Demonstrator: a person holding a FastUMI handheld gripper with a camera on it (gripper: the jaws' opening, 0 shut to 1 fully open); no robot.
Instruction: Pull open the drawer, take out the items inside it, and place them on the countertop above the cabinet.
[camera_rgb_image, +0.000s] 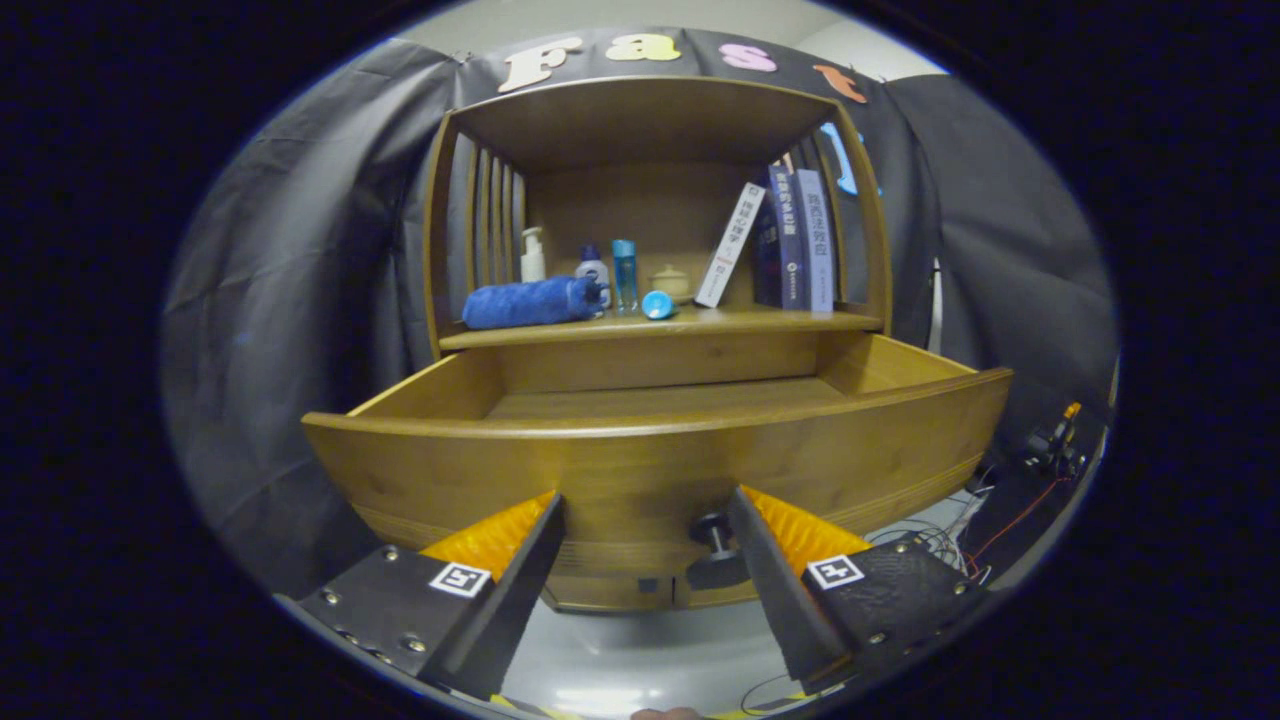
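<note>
Gripper (645, 545) sits low centre of the frame, fingers spread wide and holding nothing; we see each finger carrying a small square black-and-white marker tag. Just ahead of them is the curved front of the drawer (640, 470), pulled open, filling the middle of the frame. Its dark knob (713, 530) shows right beside the right finger's inner edge; we can't tell if they touch. What we see of the drawer's floor looks bare.

Above it, upper centre, is the countertop (690, 325) of the cabinet (640, 110). On it, left to right: a rolled blue towel (530, 302), a white pump bottle (533, 256), a small blue-capped bottle (594, 270), a clear blue bottle (624, 275), a blue cap (657, 304) lying on its side, a small cream lidded pot (670, 281), then one leaning white book (730, 245) and upright dark books (800, 240). Spines carry writing, too small for us to read. Cables (1000, 520) lie at lower right.
</note>
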